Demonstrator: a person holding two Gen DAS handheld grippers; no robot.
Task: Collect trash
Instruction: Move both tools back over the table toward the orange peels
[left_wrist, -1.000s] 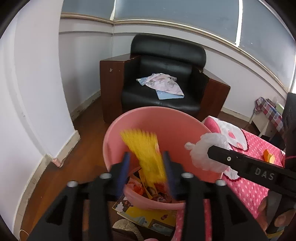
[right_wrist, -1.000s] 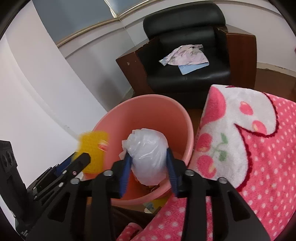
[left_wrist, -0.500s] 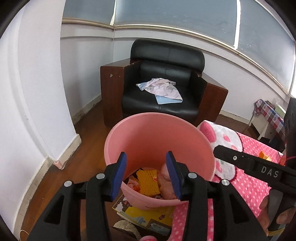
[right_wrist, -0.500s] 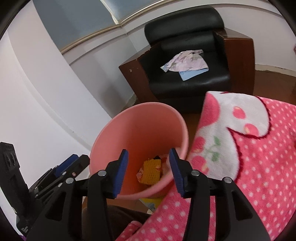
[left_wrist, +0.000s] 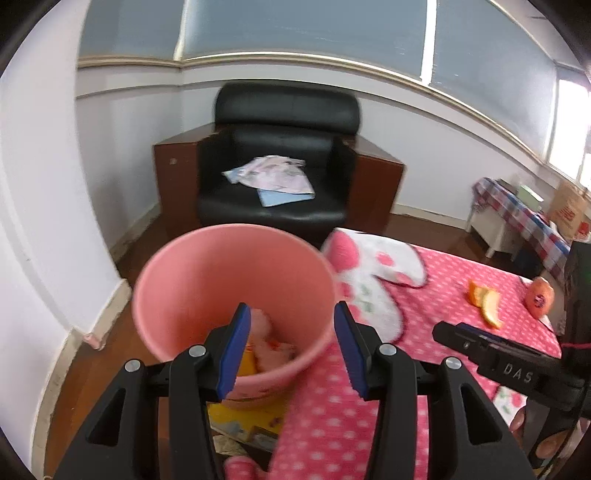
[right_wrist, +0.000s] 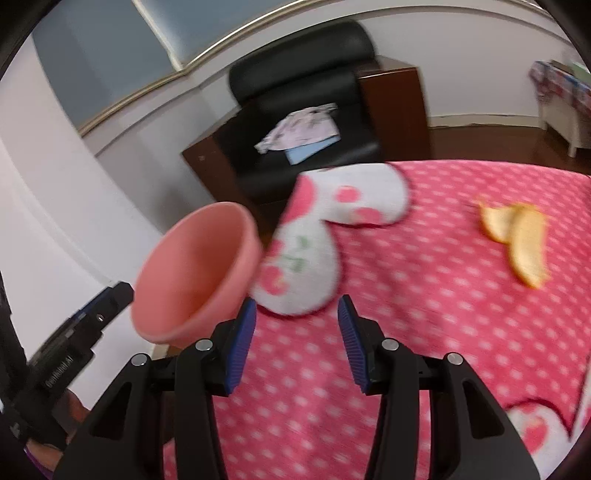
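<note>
The left claw (left_wrist: 290, 345) has its two blue pads apart and nothing is between them; its jaws have just been opening a bit more. It hangs over the near edge of a pink bucket (left_wrist: 192, 280) that stands on the floor beside the bench. Down in the bucket lie bits of trash (left_wrist: 267, 343), something yellow and something pale, but they are blurry. The right claw (right_wrist: 295, 347) is let go too, with its pads apart and nothing in them. It hangs over the bench, which is covered by a pink cloth with white dots (right_wrist: 424, 332). The cloth has a white patch with red cherries (right_wrist: 306, 258) near the bucket. Orange peel (right_wrist: 521, 243) lies on the cloth, well away from the right claw, on the far right side. In the left view the same peel (left_wrist: 485, 301) lies near a small round orange thing (left_wrist: 540, 297) at the right edge of the bench. Under the bucket a yellow picture book (left_wrist: 243, 421) peeks out. Behind it all stands a black armchair (left_wrist: 284, 155) with wooden sides, and some papers or cloths (left_wrist: 273, 177) lie on its seat. A checked cloth covers a low white stand (left_wrist: 517, 210) far off to the right.
</note>
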